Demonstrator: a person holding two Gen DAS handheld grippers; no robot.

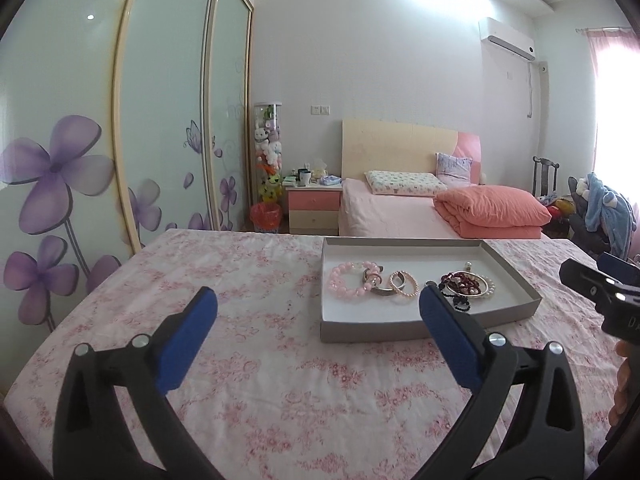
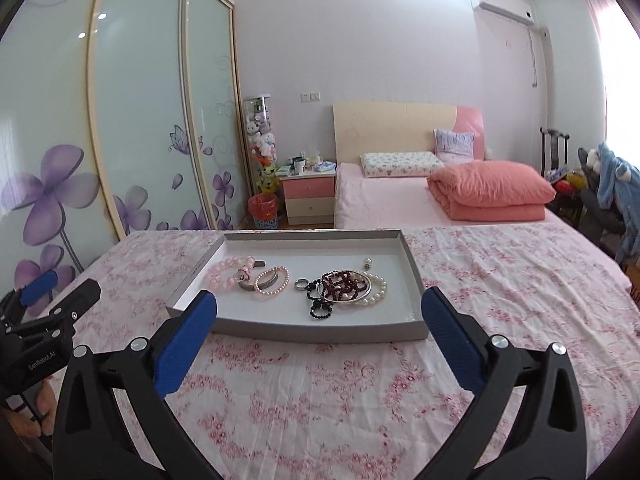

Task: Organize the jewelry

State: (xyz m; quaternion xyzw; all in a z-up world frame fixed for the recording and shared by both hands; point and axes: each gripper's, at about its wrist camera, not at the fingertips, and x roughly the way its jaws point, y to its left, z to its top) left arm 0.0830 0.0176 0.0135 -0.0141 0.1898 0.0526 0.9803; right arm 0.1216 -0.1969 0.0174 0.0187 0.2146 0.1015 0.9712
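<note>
A shallow grey tray [image 1: 400,242] [image 2: 312,234] lies on the pink floral cloth [image 2: 320,392]. In it are a pink bead bracelet [image 2: 228,276] [image 1: 344,282], a small pink pearl bracelet [image 2: 276,284], a silver ring [image 2: 301,285], and a tangle of dark red beads [image 2: 344,284] [image 1: 464,282] with black beads [image 2: 320,306] and a white pearl bracelet [image 2: 378,292]. My left gripper [image 1: 318,296] is open and empty, short of the tray's near left corner. My right gripper [image 2: 319,299] is open and empty before the tray's near rim. Each gripper shows in the other's view: left [image 2: 60,292], right [image 1: 596,270].
Beyond the cloth stands a bed [image 1: 384,216] with a folded salmon quilt [image 1: 492,210]. A pink nightstand [image 1: 314,208] and a red bin [image 1: 265,216] are at the back. A flowered sliding wardrobe [image 1: 60,180] lines the left. A chair with blue clothes [image 1: 608,208] is at the right.
</note>
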